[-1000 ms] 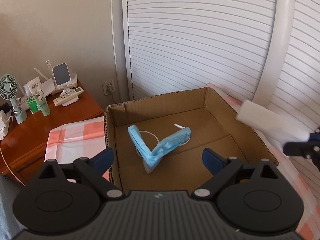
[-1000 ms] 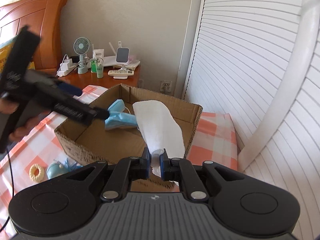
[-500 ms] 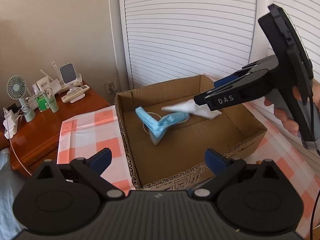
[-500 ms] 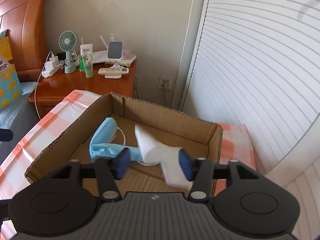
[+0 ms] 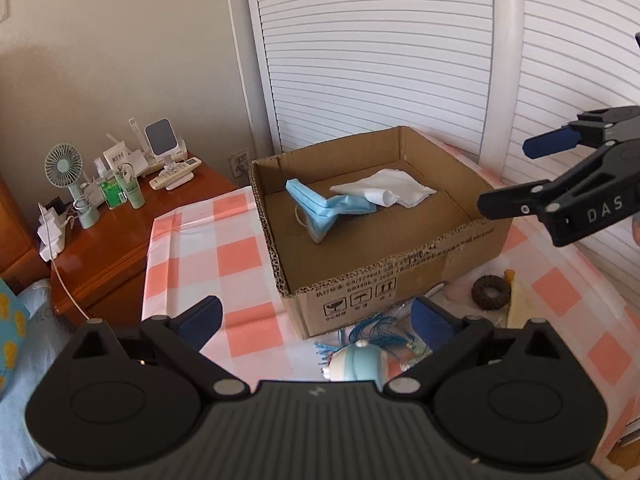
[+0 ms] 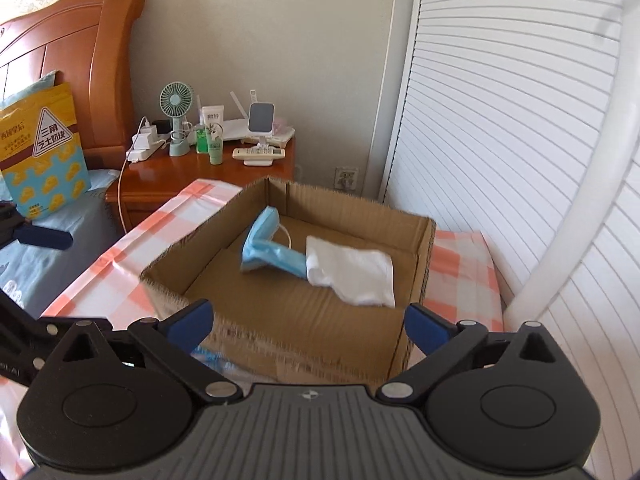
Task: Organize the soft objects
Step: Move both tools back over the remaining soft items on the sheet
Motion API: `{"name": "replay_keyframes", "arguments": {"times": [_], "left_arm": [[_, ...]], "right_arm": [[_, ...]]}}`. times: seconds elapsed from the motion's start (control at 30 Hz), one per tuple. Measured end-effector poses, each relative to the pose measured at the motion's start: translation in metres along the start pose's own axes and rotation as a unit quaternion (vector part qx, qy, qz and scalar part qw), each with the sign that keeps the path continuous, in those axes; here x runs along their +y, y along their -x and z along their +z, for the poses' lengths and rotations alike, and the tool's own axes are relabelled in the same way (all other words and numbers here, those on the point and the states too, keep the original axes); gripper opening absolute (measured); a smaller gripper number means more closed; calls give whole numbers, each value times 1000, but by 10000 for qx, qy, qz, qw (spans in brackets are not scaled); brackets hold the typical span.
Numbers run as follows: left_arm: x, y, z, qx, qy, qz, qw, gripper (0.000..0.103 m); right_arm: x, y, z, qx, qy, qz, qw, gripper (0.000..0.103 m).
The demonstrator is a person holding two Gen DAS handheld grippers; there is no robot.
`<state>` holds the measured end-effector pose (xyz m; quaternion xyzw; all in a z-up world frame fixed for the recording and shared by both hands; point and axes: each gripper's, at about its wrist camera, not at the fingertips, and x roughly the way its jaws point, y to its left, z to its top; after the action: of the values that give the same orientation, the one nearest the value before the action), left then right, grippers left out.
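An open cardboard box [image 5: 384, 268] [image 6: 288, 340] stands on a pink-checked cloth. Inside lie a blue face mask [image 5: 324, 208] [image 6: 268, 248] and a white cloth [image 5: 392, 192] [image 6: 352, 272], which overlaps the mask's end. My left gripper [image 5: 316, 320] is open and empty in front of the box's near corner. My right gripper [image 6: 310, 320] [image 5: 503, 177] is back from the box's right side, its jaws opening wide with nothing between them. One left finger [image 6: 44, 237] shows at the left edge of the right wrist view.
A blue-and-white soft toy with blue strings [image 5: 356, 362], a brown ring [image 5: 491, 292] and a yellow piece [image 5: 520, 304] lie in front of the box. A wooden nightstand [image 5: 120, 236] with a fan [image 5: 64, 168] stands left. White louvred doors are behind, a snack bag [image 6: 40, 148] on the bed.
The right gripper opened, dropped the white cloth into the box beside the mask and drew back. The left gripper pulled back from the box, bringing the toy into view.
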<state>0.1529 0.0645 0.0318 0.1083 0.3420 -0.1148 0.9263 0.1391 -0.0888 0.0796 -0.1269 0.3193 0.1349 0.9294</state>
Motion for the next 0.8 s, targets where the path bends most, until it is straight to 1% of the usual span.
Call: {"name": "replay_keyframes", "arguments": {"times": [0.03, 0.1, 0.2, 0.27, 0.33, 0.43, 0.53, 0.57, 0.7, 0.8], "left_arm": [[-3, 4, -4, -12, -64, 58, 10000, 100], [-9, 11, -13, -10, -120, 49, 9999, 101], [-11, 18, -29, -10, 22, -4, 10000, 101], [-13, 20, -41, -15, 114, 59, 9999, 101], [-14, 18, -52, 71, 184, 111, 9997, 101], [-15, 17, -66, 91, 303, 183, 9993, 101], [-18, 16, -79, 97, 271, 410, 9987, 101], [-18, 14, -82, 111, 266, 419, 9987, 101], [-16, 5, -94, 345, 541, 179, 9978, 101], [-15, -5, -102, 541, 648, 149, 9963, 101]], "right_arm": [[1, 5, -7, 41, -35, -19, 10000, 103], [3, 12, -21, 92, -95, -42, 9999, 103], [6, 16, -49, 220, -190, -84, 9995, 103], [8, 15, -69, 368, -313, -59, 9988, 103], [11, 12, -89, 564, -403, -21, 9976, 103], [17, 6, -112, 756, -473, -58, 9960, 103], [20, 2, -127, 892, -632, 91, 9940, 103], [21, 1, -131, 929, -671, 129, 9933, 103], [20, -4, -143, 1121, -734, 34, 9910, 103], [15, -1, -153, 1196, -760, -186, 9897, 103]]}}
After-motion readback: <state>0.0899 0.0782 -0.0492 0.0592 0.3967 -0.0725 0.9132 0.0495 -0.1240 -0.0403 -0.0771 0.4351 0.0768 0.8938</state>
